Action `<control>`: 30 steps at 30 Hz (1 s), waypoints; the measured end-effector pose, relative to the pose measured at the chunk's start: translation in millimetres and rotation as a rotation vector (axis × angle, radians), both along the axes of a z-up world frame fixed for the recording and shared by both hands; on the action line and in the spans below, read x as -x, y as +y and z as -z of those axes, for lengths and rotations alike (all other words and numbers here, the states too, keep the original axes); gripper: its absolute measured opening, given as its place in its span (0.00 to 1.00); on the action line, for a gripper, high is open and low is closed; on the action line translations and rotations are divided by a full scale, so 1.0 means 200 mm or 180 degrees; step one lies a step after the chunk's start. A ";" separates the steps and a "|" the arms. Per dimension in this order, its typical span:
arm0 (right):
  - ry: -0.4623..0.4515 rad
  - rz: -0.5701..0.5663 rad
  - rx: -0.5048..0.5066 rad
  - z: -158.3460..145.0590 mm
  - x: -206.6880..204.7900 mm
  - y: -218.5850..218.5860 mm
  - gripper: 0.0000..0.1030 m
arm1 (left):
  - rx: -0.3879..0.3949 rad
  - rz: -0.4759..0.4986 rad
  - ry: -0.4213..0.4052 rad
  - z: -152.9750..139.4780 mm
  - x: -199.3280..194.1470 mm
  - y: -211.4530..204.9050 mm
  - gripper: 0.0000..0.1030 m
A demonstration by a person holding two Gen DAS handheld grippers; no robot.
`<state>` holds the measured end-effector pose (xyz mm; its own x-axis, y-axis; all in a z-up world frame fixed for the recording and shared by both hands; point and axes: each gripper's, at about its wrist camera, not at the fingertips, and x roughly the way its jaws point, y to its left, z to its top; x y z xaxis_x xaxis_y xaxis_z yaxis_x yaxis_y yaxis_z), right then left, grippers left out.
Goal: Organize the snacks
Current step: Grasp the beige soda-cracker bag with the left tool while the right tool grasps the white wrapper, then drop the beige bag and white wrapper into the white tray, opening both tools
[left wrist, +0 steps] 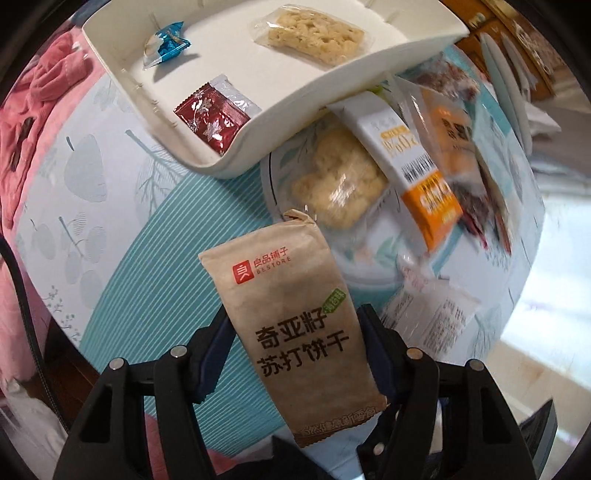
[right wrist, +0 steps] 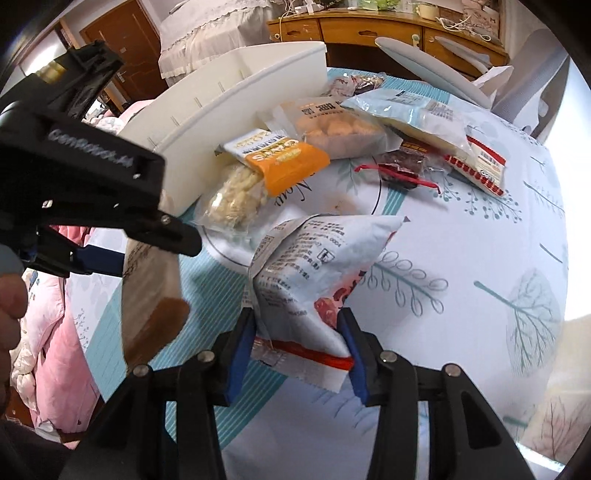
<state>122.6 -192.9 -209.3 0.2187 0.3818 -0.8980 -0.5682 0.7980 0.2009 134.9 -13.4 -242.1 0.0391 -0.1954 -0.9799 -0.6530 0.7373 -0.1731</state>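
Surface edge nearest your left gripper point(left wrist: 295, 354), clamping the cracker pack point(left wrist: 291, 332), carries the tray point(left wrist: 236, 162) just ahead; your right gripper point(right wrist: 295, 332) grips a pouch point(right wrist: 317, 273).

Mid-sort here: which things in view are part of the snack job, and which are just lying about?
Part of the job:
- brown cracker packet, held in left gripper
- white-and-red snack bag, held in right gripper
- white tray with blue candy, red packet, rice cake
- orange packet and the other snacks on the table

Just lying about:
- pink bedding
- wooden cabinet
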 end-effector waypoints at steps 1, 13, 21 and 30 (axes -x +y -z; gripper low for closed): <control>-0.0004 0.0022 -0.0038 -0.02 0.02 -0.01 0.44 | 0.0033 0.0052 0.0004 -0.02 0.02 0.00 0.63; 0.0000 0.0369 -0.0485 -0.26 0.15 -0.01 0.44 | 0.0204 0.0713 -0.0111 -0.35 0.27 0.09 0.63; -0.0096 0.0560 -0.0679 -0.41 0.21 0.12 0.44 | 0.0046 0.1152 -0.0433 -0.61 0.24 0.22 0.63; -0.0322 0.0797 -0.0836 -0.57 0.23 0.32 0.44 | -0.0257 0.1475 -0.0802 -0.85 0.16 0.43 0.63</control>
<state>77.1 -129.8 -94.4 0.4172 0.5196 -0.7456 -0.3895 0.8435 0.3699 103.3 73.4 -72.7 0.2027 -0.1724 -0.9639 -0.2012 0.9560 -0.2133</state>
